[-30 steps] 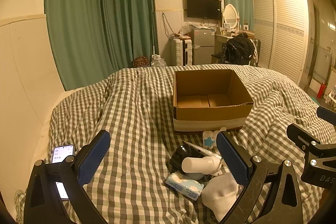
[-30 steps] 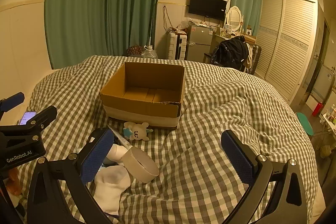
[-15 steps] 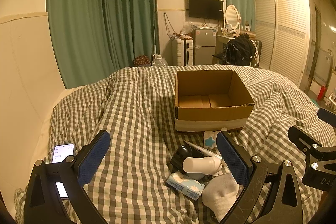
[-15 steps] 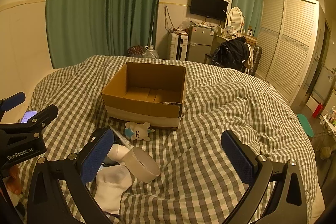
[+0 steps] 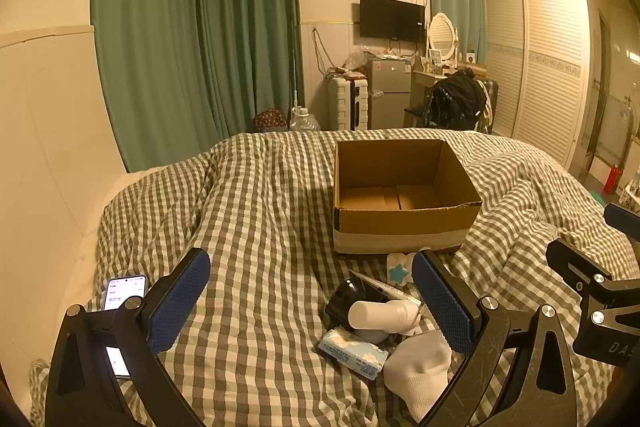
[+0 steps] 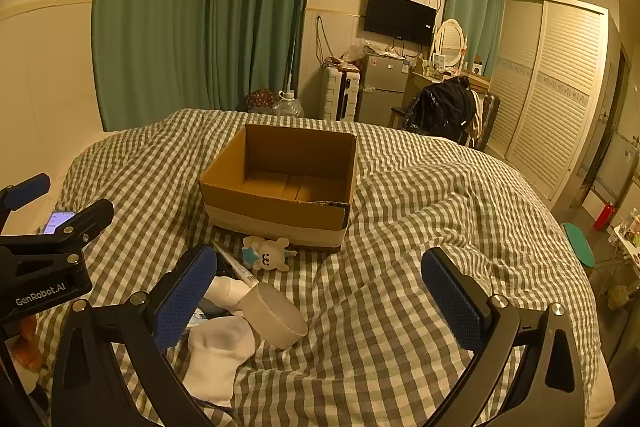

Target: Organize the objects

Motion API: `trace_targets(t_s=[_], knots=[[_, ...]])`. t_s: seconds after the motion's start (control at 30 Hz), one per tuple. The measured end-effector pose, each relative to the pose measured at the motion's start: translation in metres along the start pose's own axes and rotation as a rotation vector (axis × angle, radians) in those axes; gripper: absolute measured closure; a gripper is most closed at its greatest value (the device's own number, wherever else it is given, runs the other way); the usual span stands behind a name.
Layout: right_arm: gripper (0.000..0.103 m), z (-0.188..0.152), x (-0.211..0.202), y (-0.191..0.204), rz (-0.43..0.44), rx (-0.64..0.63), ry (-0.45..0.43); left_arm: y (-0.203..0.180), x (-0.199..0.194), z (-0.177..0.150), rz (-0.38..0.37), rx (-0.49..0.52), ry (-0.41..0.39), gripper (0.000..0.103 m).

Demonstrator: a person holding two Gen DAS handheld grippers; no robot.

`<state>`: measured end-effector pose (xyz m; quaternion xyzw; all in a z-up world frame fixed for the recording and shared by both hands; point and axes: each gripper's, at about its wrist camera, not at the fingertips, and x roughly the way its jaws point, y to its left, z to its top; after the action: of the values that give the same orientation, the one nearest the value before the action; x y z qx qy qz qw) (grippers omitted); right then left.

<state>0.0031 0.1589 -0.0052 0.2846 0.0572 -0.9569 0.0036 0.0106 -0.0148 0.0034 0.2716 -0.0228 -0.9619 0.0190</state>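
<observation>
An open, empty cardboard box (image 5: 404, 195) stands on the checked bed; it also shows in the right wrist view (image 6: 280, 183). In front of it lies a pile: a small white plush toy (image 6: 268, 254), a white hair dryer (image 5: 380, 314) with its wide nozzle (image 6: 272, 315), a pen-like tube (image 5: 380, 287), a tissue pack (image 5: 352, 351), a black object (image 5: 348, 297) and a white sock (image 5: 420, 375) (image 6: 218, 355). My left gripper (image 5: 312, 301) is open and empty, held above the bed left of the pile. My right gripper (image 6: 320, 295) is open and empty, right of the pile.
A phone (image 5: 120, 297) with a lit screen lies on the bed at the left. The checked duvet (image 6: 440, 211) is rumpled. Beyond the bed are green curtains (image 5: 192, 47), a suitcase, a small fridge (image 5: 388, 99), a chair with a black bag and a louvred wardrobe (image 5: 540, 67).
Both views have shifted slightly; the grippers stay open and empty. No object on the bed has moved.
</observation>
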Motion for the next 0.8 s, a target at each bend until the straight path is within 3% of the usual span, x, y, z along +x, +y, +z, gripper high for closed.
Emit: trace_targets(t_s=[0.47, 0.8], knots=[[0.000, 0.003, -0.013, 0.005, -0.001, -0.016, -0.015, 0.004, -0.007, 0.000, 0.004, -0.003, -0.001, 0.000], [0.000, -0.001, -0.009, 0.009, 0.007, -0.025, 0.002, 0.006, 0.004, -0.011, 0.007, 0.008, 0.049, 0.000]])
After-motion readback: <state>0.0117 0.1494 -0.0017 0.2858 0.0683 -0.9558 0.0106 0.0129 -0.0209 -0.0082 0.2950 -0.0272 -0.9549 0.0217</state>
